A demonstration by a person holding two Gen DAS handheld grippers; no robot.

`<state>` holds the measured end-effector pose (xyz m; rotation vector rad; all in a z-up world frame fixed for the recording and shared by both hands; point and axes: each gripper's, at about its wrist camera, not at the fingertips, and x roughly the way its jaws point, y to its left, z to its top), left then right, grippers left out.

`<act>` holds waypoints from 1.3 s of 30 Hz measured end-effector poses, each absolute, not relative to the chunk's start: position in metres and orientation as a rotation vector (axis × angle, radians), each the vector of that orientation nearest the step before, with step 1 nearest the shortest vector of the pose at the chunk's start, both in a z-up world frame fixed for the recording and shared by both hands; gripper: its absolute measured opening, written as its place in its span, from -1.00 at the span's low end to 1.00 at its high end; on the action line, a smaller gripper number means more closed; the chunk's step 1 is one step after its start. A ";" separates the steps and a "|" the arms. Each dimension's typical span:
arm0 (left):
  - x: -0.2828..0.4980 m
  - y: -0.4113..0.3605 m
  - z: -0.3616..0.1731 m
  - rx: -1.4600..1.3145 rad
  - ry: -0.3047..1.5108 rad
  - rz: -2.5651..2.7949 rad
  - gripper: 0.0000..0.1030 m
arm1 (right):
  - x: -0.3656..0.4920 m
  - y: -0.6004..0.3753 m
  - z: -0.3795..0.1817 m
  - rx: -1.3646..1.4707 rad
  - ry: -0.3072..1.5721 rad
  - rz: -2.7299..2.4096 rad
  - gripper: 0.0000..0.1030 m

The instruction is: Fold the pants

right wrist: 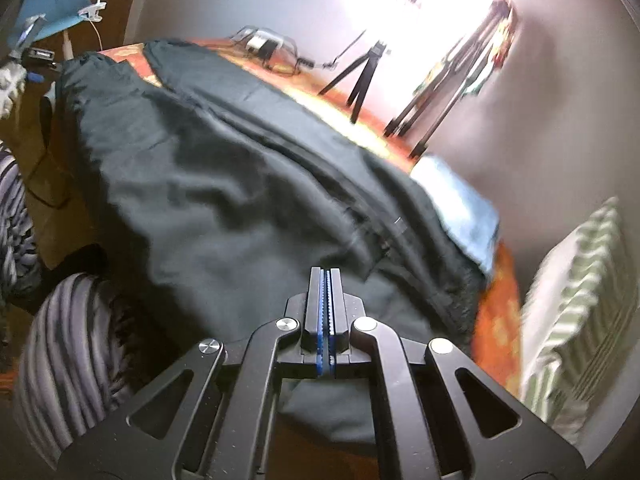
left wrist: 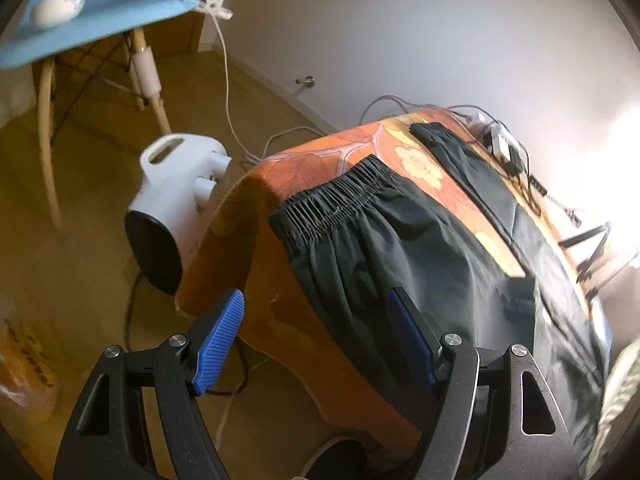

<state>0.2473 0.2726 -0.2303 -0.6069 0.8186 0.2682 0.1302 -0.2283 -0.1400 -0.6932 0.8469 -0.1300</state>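
Dark green pants (left wrist: 400,240) lie spread over a table covered with an orange flowered cloth (left wrist: 320,152). Their gathered elastic waistband (left wrist: 336,192) sits near the table's corner. My left gripper (left wrist: 316,296) hangs open just above that corner, one blue pad (left wrist: 408,332) over the pants and the other (left wrist: 220,336) over the cloth's hanging side, gripping nothing. In the right wrist view the pants (right wrist: 220,180) fill the middle. My right gripper (right wrist: 325,272) is shut at their near edge, and the fabric bunches up to its tips.
A white fan heater (left wrist: 180,184) stands on the floor beside the table, below a blue chair (left wrist: 100,20) holding a bowl (left wrist: 60,4). Cables and chargers (left wrist: 504,144) and a small tripod (right wrist: 364,76) line the far edge. A striped cushion (right wrist: 580,300) and a person's striped knee (right wrist: 68,340) flank me.
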 end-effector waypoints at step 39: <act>0.269 0.265 -0.179 -0.518 0.666 0.197 -0.95 | 0.082 -0.367 -0.139 0.338 0.861 -0.301 -0.91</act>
